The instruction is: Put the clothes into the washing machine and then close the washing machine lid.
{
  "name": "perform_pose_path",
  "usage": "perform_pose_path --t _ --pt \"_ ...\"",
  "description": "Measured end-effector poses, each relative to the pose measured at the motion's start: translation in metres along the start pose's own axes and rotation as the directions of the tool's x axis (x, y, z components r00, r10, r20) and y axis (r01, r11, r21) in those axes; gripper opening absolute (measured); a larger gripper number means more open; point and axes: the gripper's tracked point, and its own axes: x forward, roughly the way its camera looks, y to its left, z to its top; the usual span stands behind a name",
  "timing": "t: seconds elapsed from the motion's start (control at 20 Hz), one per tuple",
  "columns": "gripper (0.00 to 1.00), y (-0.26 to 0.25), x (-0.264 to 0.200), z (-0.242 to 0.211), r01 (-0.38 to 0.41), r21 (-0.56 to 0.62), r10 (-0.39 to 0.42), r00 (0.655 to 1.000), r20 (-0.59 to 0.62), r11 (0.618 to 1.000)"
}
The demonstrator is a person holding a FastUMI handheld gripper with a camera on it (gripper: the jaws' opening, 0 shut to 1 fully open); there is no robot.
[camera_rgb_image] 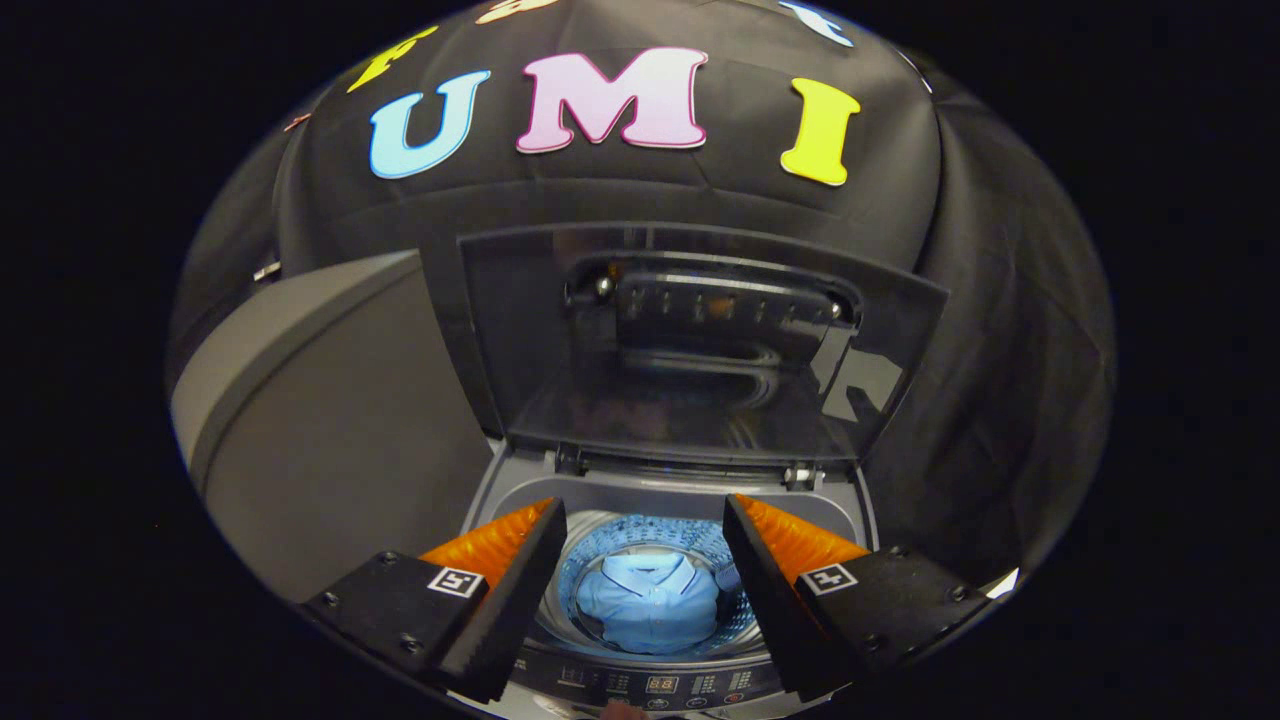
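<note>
- To the left of the washing machine (668, 480) I see a grey slab-like panel (330, 420), tilted, with its near corner running toward my left finger.
- My claw (645, 520) hangs above the washing machine's front edge, pointed down and forward over the drum; its fingers are spread wide apart, released, gripping nothing.
- The left finger (500, 590) and the right finger (790, 590) flank the drum opening, one over each side of the rim.
- The light blue shirt (648, 605) lies inside the drum (650, 530), between the fingers and below them. Its collar points toward the back of the washing machine, so its long axis runs front to back.
- The lid (690, 340) stands open, upright behind the drum, hinged at the washing machine's rear edge.
- The control panel (650, 685) runs along the front edge, nearest me.
</note>
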Motion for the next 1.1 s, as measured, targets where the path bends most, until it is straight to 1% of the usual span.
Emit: perform_pose_path --t 0.2,0.35,0.45,0.5,0.65,0.75,0.9,0.95,1.05,1.1 --pt "0.99 -0.005 -0.016 0.050 0.018 0.054 -0.022 0.997 0.070 0.998" --pt "0.99 -0.015 -0.018 0.097 0.027 0.092 -0.038 0.991 0.126 0.995" --pt "0.98 -0.023 -0.013 0.132 0.027 0.107 -0.045 0.984 0.173 0.994" --pt "0.99 -0.030 -0.010 0.152 0.039 0.108 -0.060 0.979 0.196 0.993" --pt "0.99 -0.045 0.015 0.184 0.048 0.129 -0.074 0.976 0.203 0.991" --pt "0.98 -0.046 0.045 0.187 0.038 0.145 -0.062 0.985 0.162 0.989" --pt "0.99 -0.043 0.079 0.167 0.018 0.160 -0.032 0.996 0.084 0.987" --pt "0.99 -0.042 0.086 0.162 0.018 0.145 -0.028 0.997 0.067 0.989" --pt "0.99 -0.041 0.085 0.159 0.027 0.082 -0.033 0.997 0.076 0.996" --pt "1.00 -0.042 0.082 0.155 0.027 0.079 -0.033 0.997 0.076 0.997"
